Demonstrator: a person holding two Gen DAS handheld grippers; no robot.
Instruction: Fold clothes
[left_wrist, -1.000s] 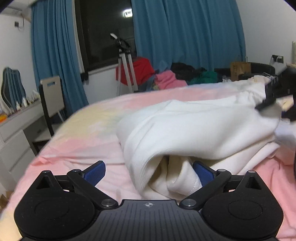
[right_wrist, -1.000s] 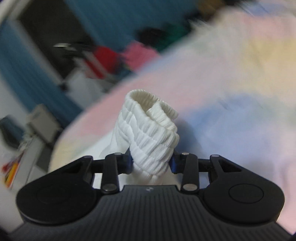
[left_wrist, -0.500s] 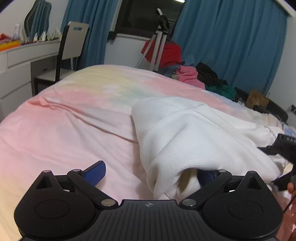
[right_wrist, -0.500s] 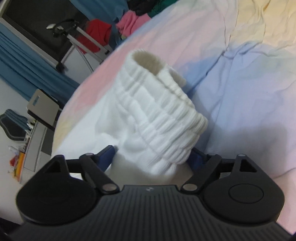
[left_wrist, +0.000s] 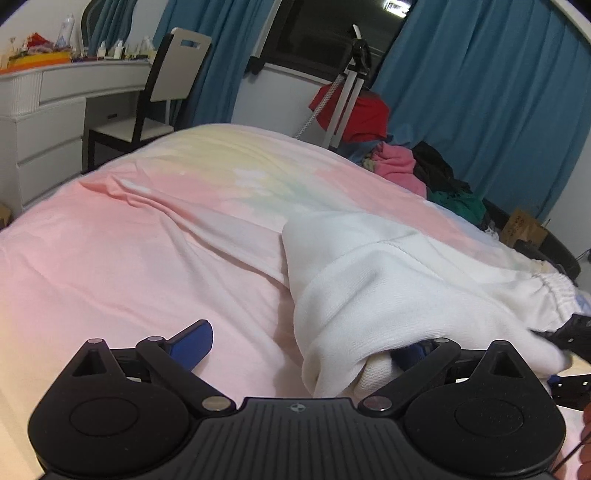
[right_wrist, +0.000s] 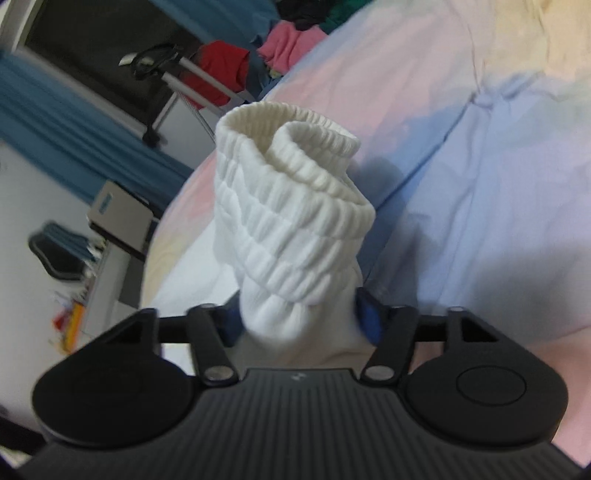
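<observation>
A white garment (left_wrist: 388, 280) with a ribbed elastic band lies bunched on the pastel bedspread (left_wrist: 166, 236). My left gripper (left_wrist: 306, 347) is open low over the bed; the cloth's near fold drapes over its right finger (left_wrist: 410, 356), the left finger (left_wrist: 192, 343) is bare. My right gripper (right_wrist: 299, 325) is shut on the garment's gathered ribbed band (right_wrist: 291, 206), which stands up between the fingers. The right gripper also shows at the right edge of the left wrist view (left_wrist: 576, 332).
A pile of red, pink, black and green clothes (left_wrist: 402, 162) and a tripod (left_wrist: 347, 85) stand past the bed's far edge. A white desk (left_wrist: 44, 107) and a chair (left_wrist: 162, 85) are at the left. Blue curtains (left_wrist: 480, 92) hang behind.
My left gripper has swung left and lower along the bed, still open. My right gripper opened a little around the band half a second ago and has closed on it again.
</observation>
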